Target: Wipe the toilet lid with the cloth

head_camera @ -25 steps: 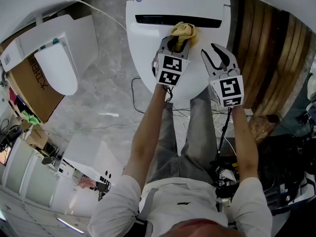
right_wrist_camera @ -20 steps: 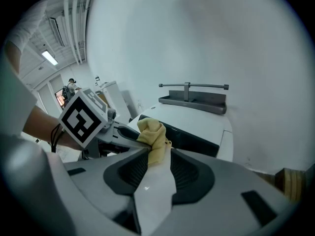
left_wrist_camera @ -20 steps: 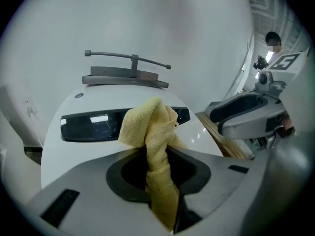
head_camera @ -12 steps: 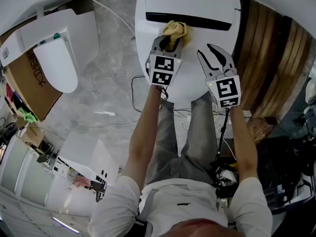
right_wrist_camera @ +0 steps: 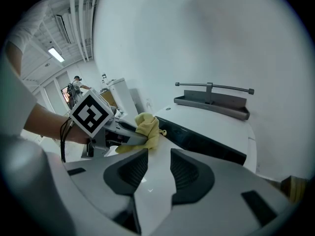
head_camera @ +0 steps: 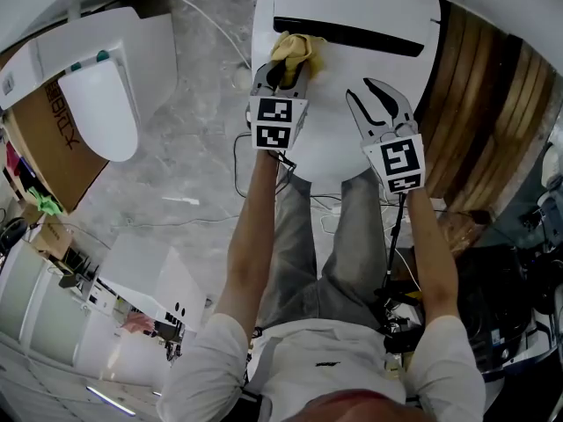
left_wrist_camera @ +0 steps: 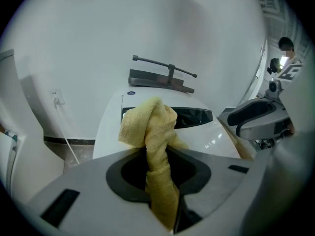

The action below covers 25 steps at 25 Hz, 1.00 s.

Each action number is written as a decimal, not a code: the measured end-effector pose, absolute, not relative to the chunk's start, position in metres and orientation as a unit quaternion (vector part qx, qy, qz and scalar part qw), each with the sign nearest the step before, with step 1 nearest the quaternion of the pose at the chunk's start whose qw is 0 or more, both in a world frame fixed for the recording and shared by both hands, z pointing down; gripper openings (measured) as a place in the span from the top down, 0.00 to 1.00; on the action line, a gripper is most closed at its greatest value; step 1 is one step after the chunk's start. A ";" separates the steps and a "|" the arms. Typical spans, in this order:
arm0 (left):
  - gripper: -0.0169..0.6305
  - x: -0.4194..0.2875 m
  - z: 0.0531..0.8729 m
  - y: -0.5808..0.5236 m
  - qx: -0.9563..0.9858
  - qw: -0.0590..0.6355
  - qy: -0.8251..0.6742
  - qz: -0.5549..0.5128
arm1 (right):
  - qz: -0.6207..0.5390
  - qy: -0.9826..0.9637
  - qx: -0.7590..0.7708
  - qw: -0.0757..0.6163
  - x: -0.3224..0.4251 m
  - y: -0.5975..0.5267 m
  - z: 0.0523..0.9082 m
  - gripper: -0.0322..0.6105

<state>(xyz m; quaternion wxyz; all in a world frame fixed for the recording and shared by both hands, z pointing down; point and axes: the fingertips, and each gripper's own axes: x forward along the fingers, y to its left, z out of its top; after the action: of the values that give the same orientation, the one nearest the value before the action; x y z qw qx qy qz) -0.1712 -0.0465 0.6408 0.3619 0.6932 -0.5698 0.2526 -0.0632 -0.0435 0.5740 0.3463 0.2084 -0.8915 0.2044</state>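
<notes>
The white toilet lid [head_camera: 352, 112] fills the top middle of the head view, with a dark slot [head_camera: 352, 35] along its far end. A bunched yellow cloth [head_camera: 295, 51] rests on the lid near its far left part. My left gripper [head_camera: 280, 76] is shut on the cloth, which stands up between the jaws in the left gripper view [left_wrist_camera: 155, 132]. My right gripper [head_camera: 380, 102] hovers open over the lid's right half, holding nothing. The right gripper view shows the cloth [right_wrist_camera: 147, 128] and the left gripper [right_wrist_camera: 120, 134] to its left.
A second white toilet unit [head_camera: 101, 112] and a cardboard box [head_camera: 53, 161] stand on the left. Cables [head_camera: 255, 161] trail over the grey floor by the bowl. Wooden slats [head_camera: 493, 121] run along the right. A metal bracket [left_wrist_camera: 165, 75] is fixed on the wall behind.
My left gripper has slid the cloth leftward across the far part of the lid. The right gripper has kept its place over the lid, still open.
</notes>
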 end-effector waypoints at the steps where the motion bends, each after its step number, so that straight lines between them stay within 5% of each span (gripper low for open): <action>1: 0.81 -0.175 0.641 -0.045 0.691 0.362 -0.573 0.253 | 0.204 -0.892 0.208 0.346 -0.065 -0.042 0.574 0.70; 25: 0.81 -0.302 0.629 0.012 0.641 0.347 -0.636 0.255 | 0.181 -0.885 0.249 0.349 -0.091 -0.007 0.558 0.70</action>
<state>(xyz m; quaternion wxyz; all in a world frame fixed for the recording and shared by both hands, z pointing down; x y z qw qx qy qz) -0.3024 0.0123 0.6286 0.3472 0.6406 -0.6357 0.2550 -0.0913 -0.0069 0.5576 0.3494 0.2486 -0.8850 0.1811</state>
